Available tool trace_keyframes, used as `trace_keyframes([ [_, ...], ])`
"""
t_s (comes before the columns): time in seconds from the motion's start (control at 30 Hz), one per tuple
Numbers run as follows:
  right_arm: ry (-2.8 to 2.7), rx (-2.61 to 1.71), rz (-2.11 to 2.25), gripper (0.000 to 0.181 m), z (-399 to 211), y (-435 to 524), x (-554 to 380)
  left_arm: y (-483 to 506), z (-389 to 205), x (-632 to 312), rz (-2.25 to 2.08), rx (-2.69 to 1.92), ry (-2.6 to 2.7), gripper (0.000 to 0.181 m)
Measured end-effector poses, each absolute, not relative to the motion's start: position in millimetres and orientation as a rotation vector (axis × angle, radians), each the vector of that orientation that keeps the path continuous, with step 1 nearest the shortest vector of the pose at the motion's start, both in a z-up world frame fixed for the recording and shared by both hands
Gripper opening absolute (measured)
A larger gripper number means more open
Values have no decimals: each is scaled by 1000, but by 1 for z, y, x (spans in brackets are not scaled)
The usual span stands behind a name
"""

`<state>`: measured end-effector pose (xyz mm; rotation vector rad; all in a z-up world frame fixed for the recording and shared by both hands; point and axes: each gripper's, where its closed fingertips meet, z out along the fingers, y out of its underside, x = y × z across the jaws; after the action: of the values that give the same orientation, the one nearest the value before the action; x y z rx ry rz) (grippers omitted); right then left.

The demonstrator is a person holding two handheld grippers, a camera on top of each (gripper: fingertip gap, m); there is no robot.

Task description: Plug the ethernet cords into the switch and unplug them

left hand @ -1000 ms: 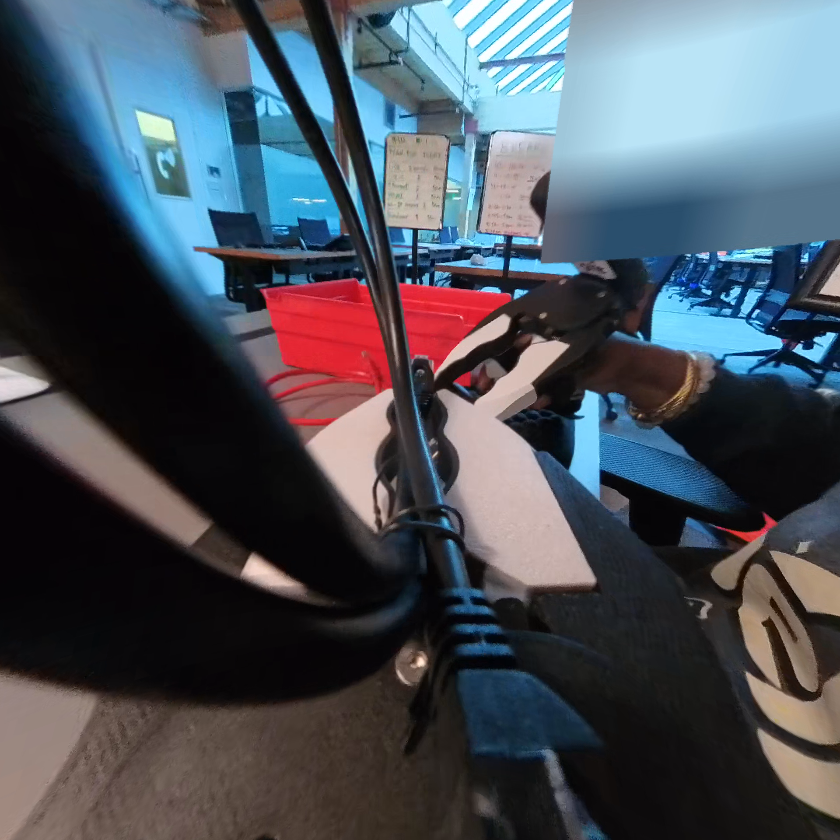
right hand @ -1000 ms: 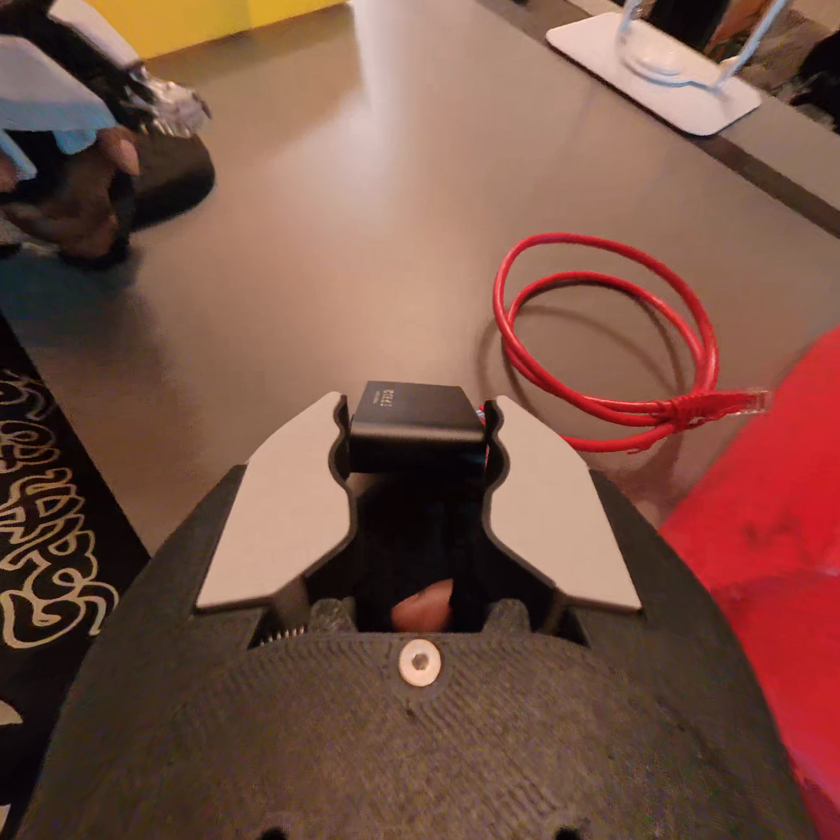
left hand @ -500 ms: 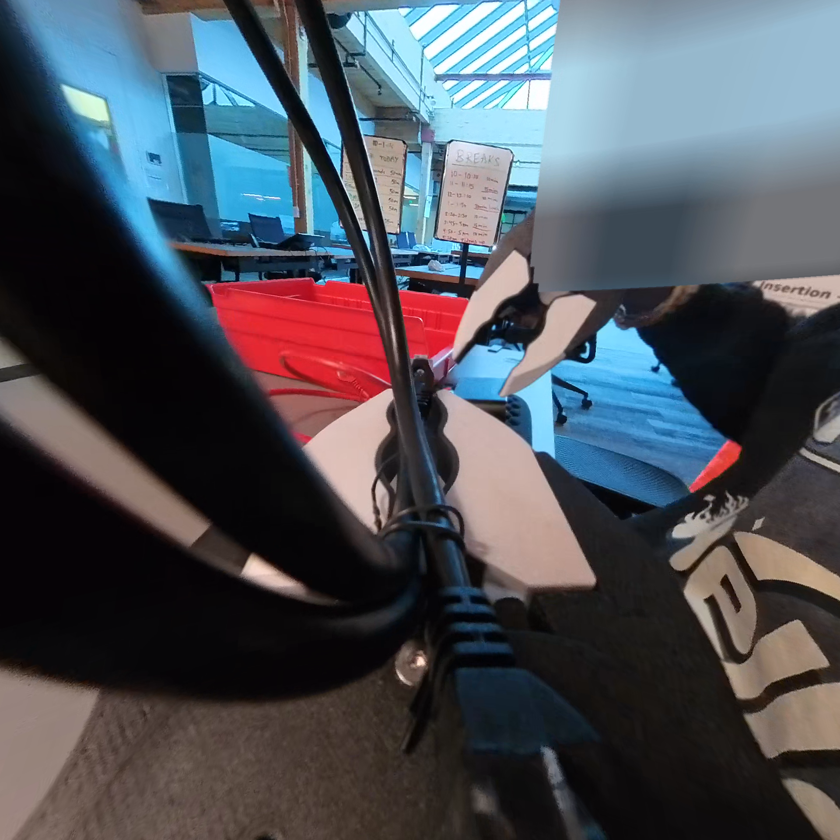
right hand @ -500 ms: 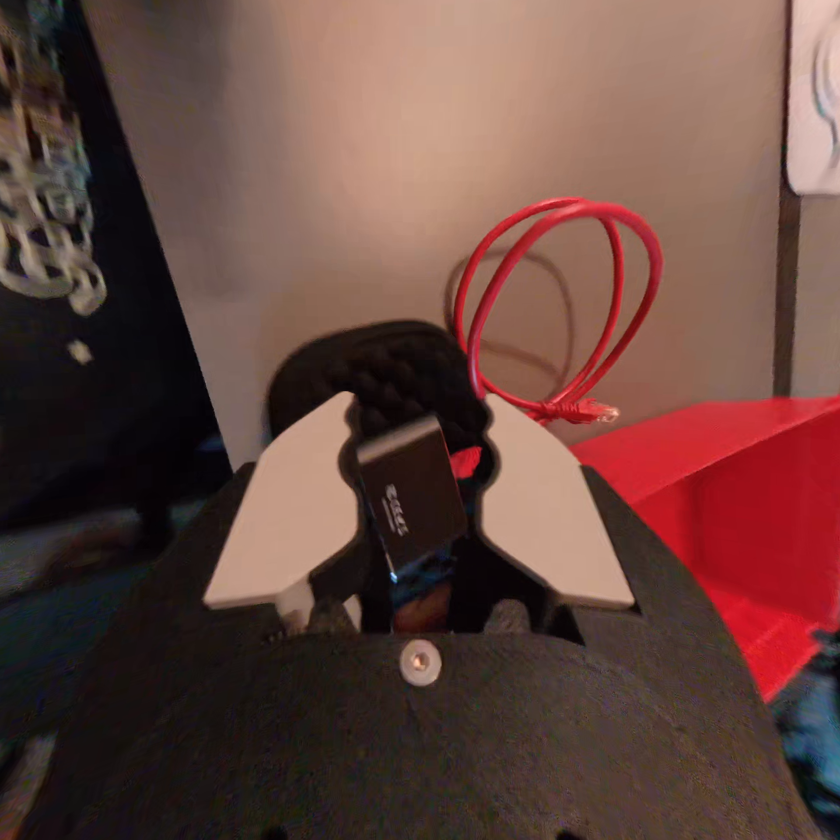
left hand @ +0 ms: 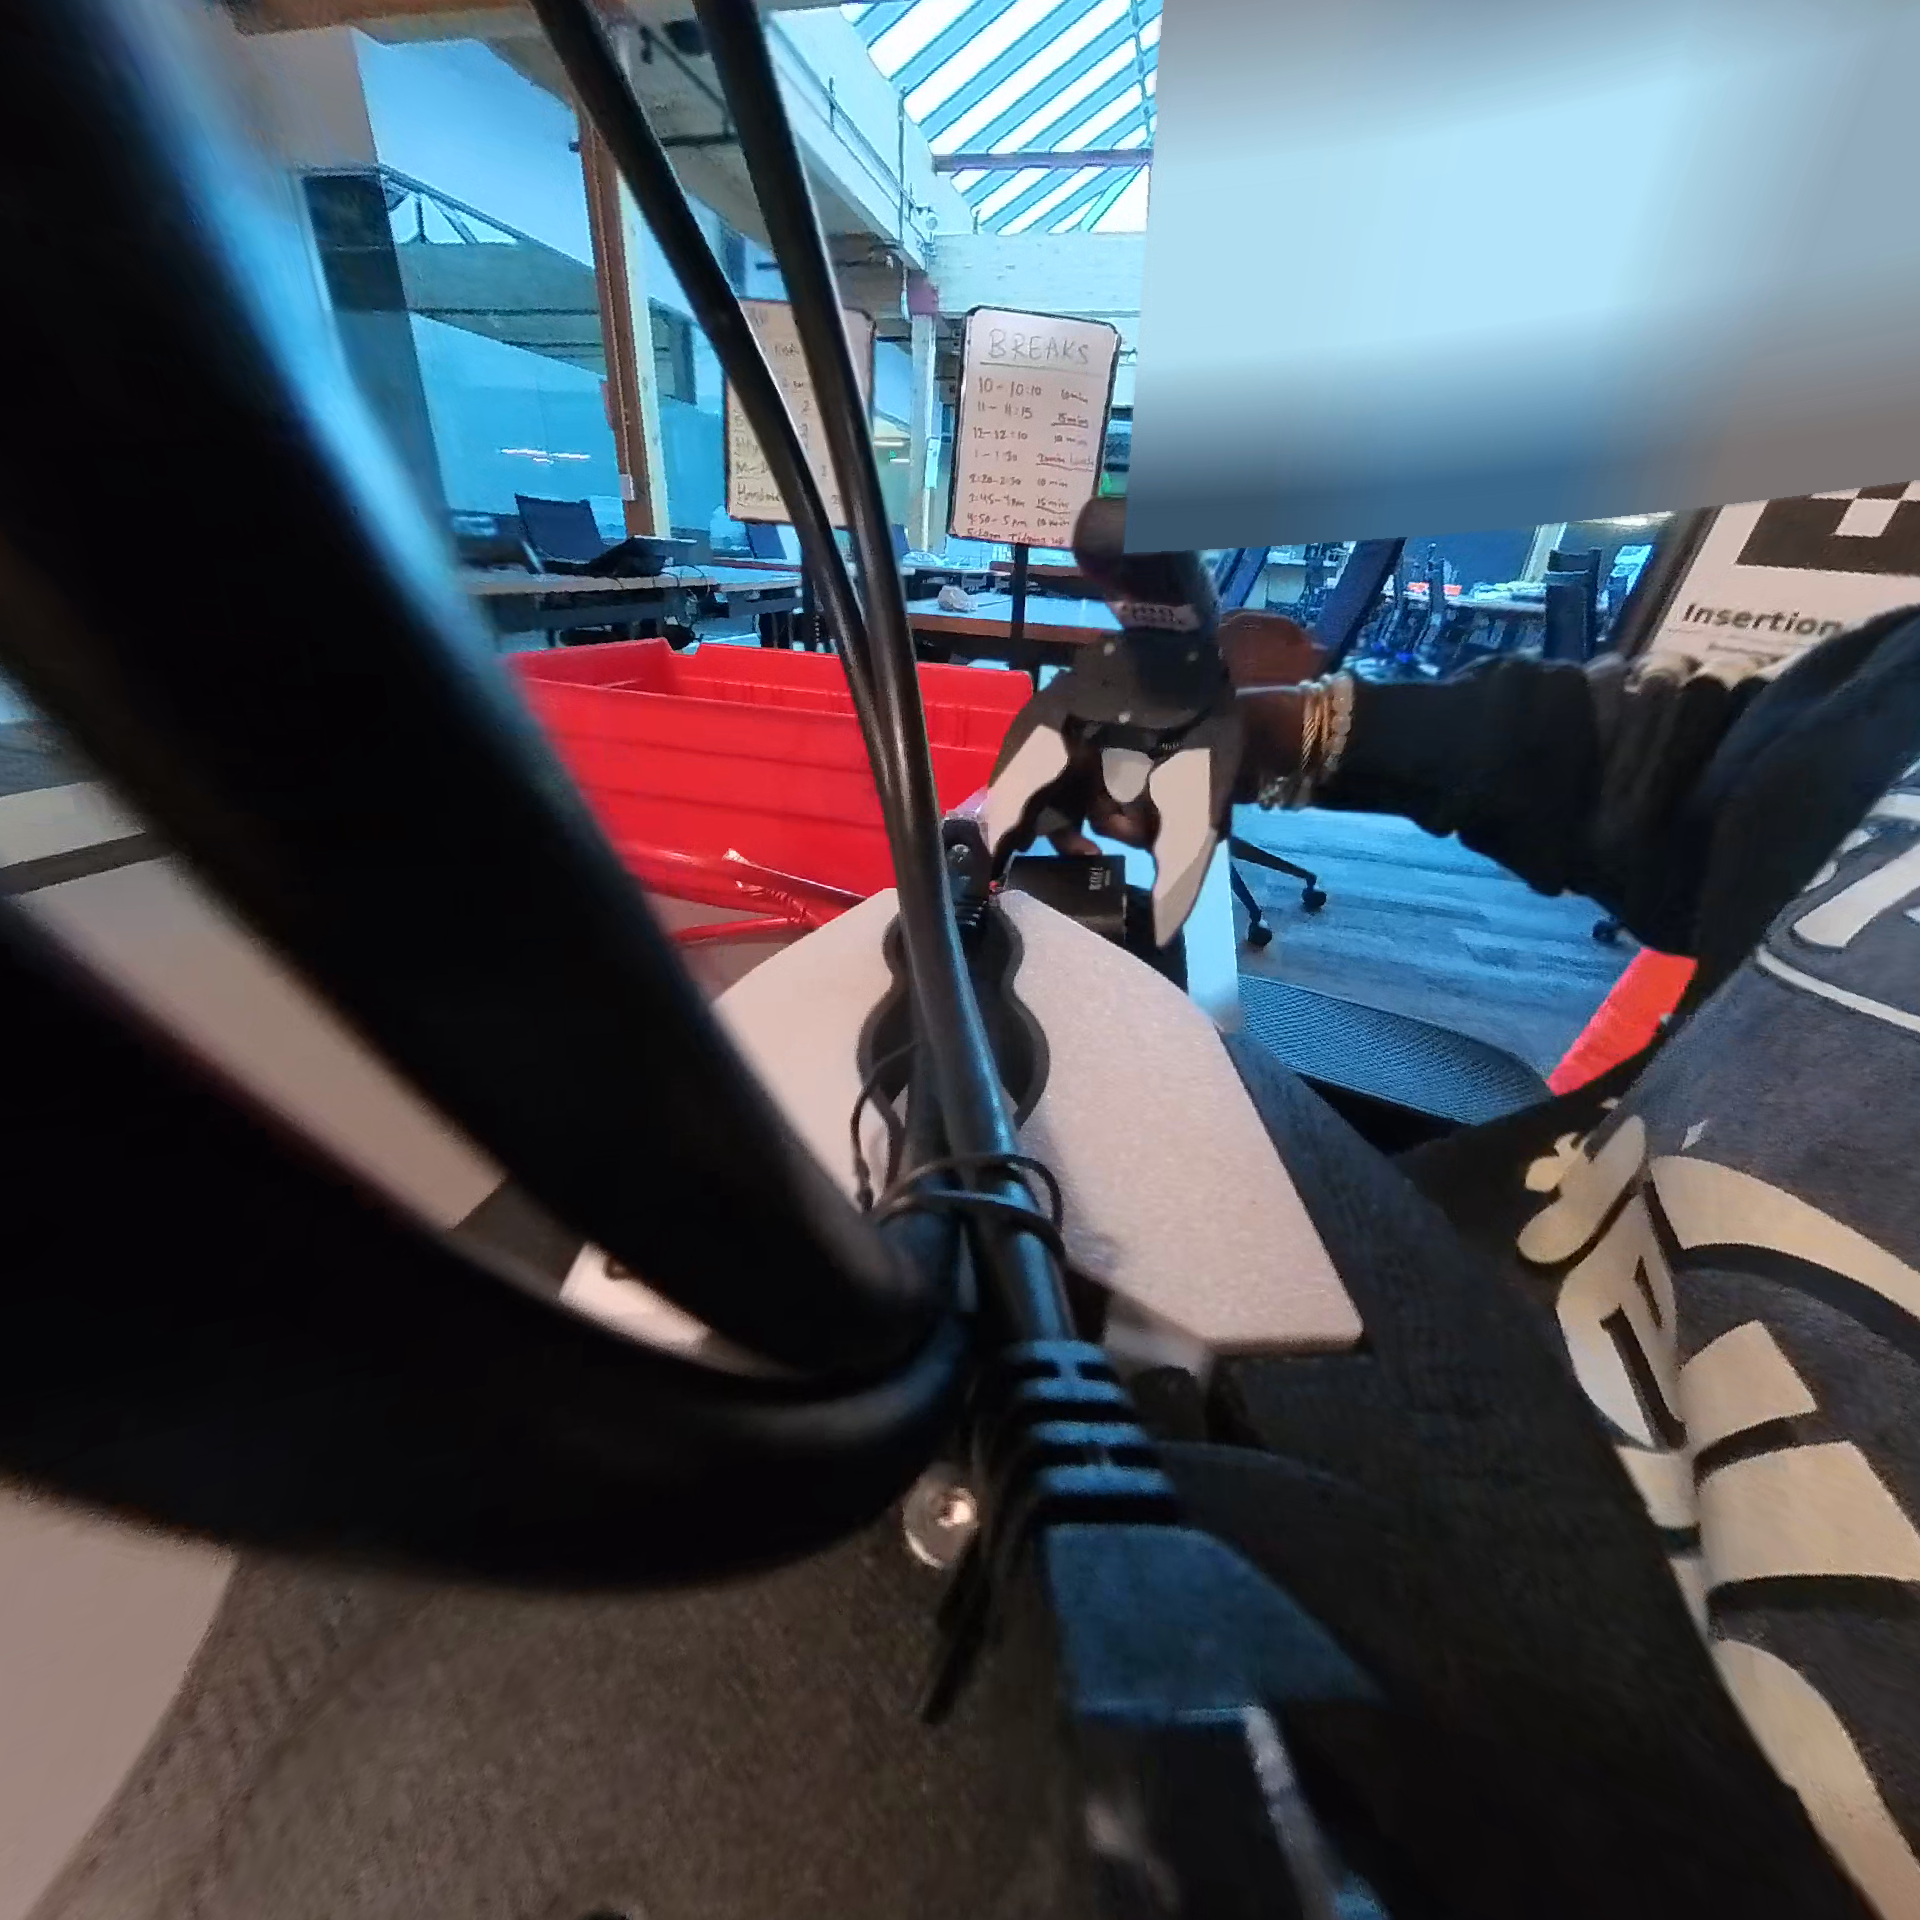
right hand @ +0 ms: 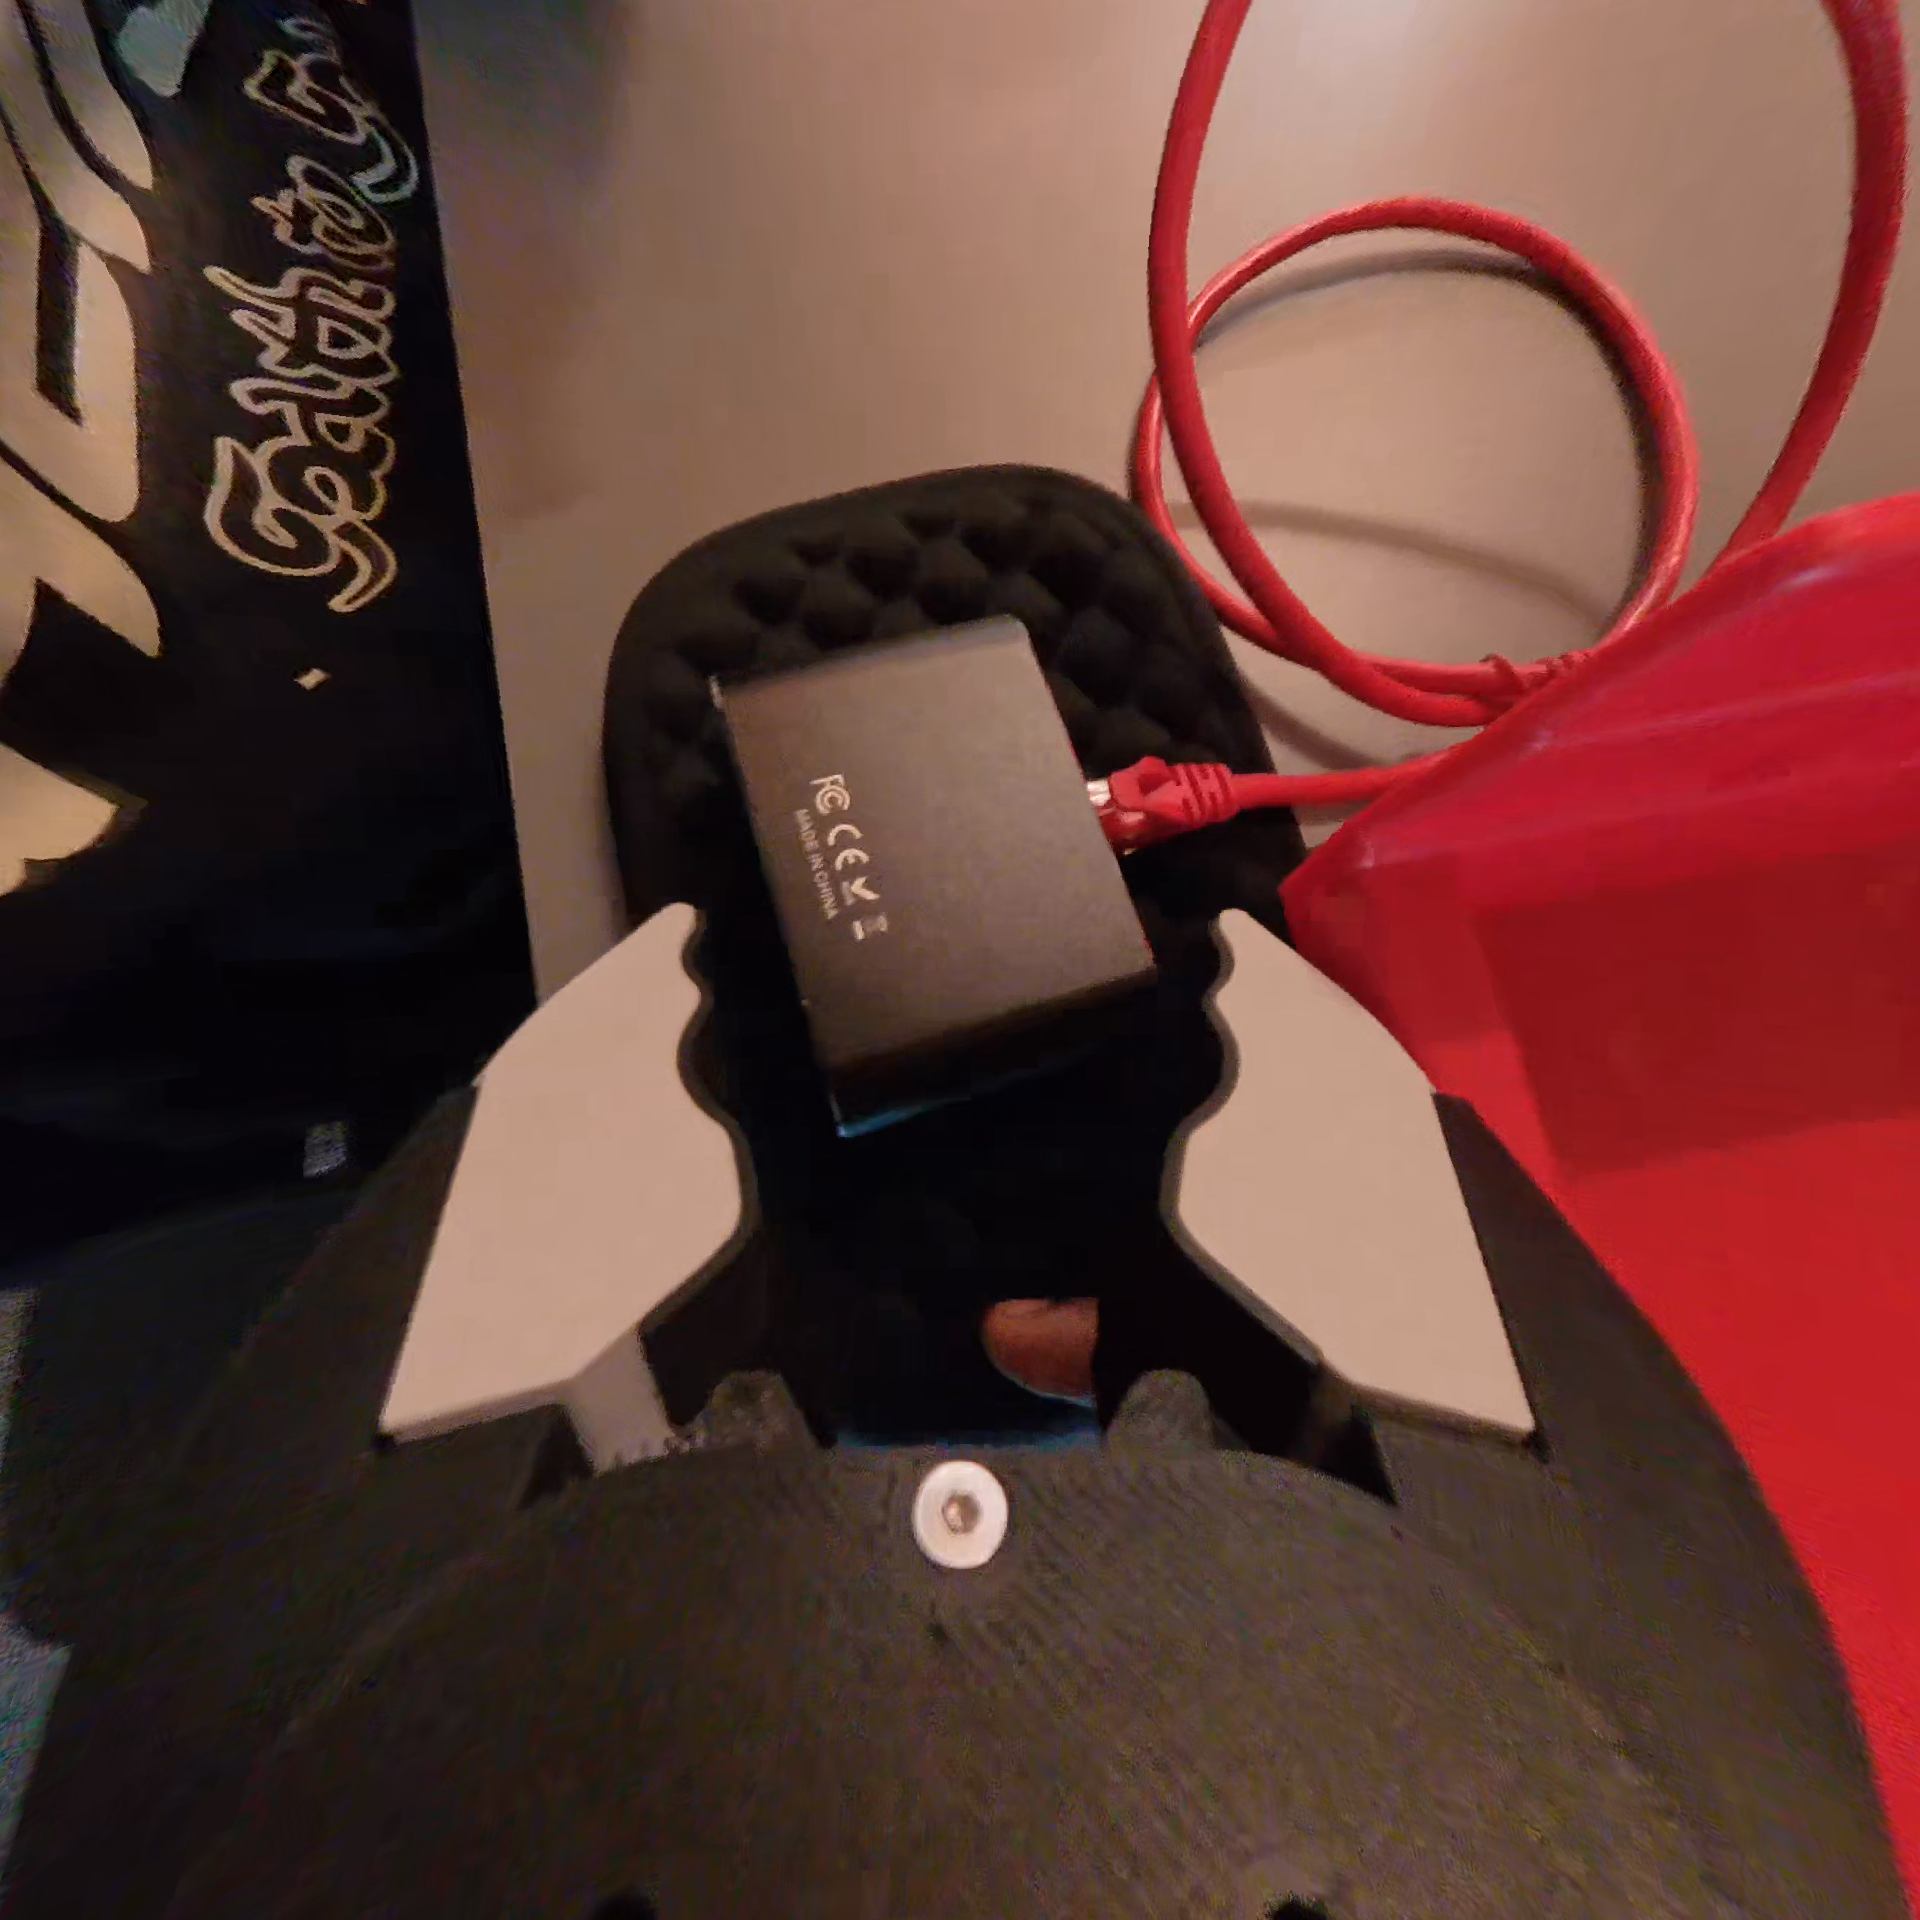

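The black switch (right hand: 935, 852) lies flat on a black foam pad (right hand: 831, 582) at the table edge. A red ethernet cord (right hand: 1174, 795) is plugged into its right side. My right gripper (right hand: 951, 935) is open just above the switch, with one finger on each side and nothing held. In the left wrist view the right gripper (left hand: 1101, 831) hangs open over the switch (left hand: 1070, 888). My left gripper (left hand: 966, 935) is shut on a black cord (left hand: 935, 790) that runs up between its fingers. The cord's tied loops hide much of that view.
A red bin (right hand: 1662, 1039) stands right beside the pad; it also shows in the left wrist view (left hand: 769, 748). A coiled red cord (right hand: 1455, 416) lies on the brown table (right hand: 831, 260) behind the switch. The person's patterned black garment (right hand: 208, 520) is at the left. Left tips to right tips: about 20 centimetres.
My right gripper turned downward with the switch in it, then opened and let it go; the switch now rests on the foam pad. My left gripper stays shut on the black cord.
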<state>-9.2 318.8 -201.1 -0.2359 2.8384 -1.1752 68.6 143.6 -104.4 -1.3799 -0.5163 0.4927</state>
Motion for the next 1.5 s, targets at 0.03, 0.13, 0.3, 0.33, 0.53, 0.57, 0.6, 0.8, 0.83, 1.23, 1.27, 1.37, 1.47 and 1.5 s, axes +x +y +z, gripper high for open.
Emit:
trace_keyframes([
  [0.03, 2828, -249, -1209, 87, -201, 317, -9, 144, -104, 68, 492, -1379, -517, 10],
  [0.13, 2762, -181, -1350, 67, -198, 311, -6, 143, -103, 68, 483, -1361, -518, 9],
  [0.3, 2799, -14, -1515, 65, -187, 287, 2, 140, -102, 65, 495, -1341, -544, 11],
  [0.33, 2794, 37, -1564, 64, -180, 279, 5, 139, -102, 64, 514, -1335, -559, 11],
  [0.53, 2721, 365, -1938, 64, -131, 225, 7, 124, -101, 49, 760, -1279, -701, 11],
  [0.57, 2717, 392, -2006, 64, -125, 217, 4, 123, -101, 48, 784, -1271, -718, 11],
  [0.6, 2727, 416, -2070, 64, -120, 210, 0, 123, -102, 47, 793, -1265, -737, 11],
  [0.8, 2820, 473, -2351, 63, -104, 174, -10, 121, -102, 43, 788, -1220, -803, 12],
  [0.83, 2842, 458, -2400, 63, -100, 170, -10, 120, -101, 42, 782, -1211, -810, 12],
  [1.23, 2872, 293, -2569, 63, -84, 146, 5, 110, -96, 44, 668, -1088, -826, 11],
  [1.27, 2875, 290, -2566, 63, -84, 147, 5, 110, -96, 44, 704, -1104, -819, 11],
  [1.37, 2970, 221, -2579, 63, -84, 148, 5, 111, -98, 43, 805, -1174, -816, 11],
  [1.47, 3073, 90, -2581, 63, -84, 145, 10, 111, -101, 41, 815, -1196, -824, 10],
  [1.5, 3061, 48, -2599, 63, -82, 145, 12, 111, -99, 43, 813, -1187, -808, 10],
])
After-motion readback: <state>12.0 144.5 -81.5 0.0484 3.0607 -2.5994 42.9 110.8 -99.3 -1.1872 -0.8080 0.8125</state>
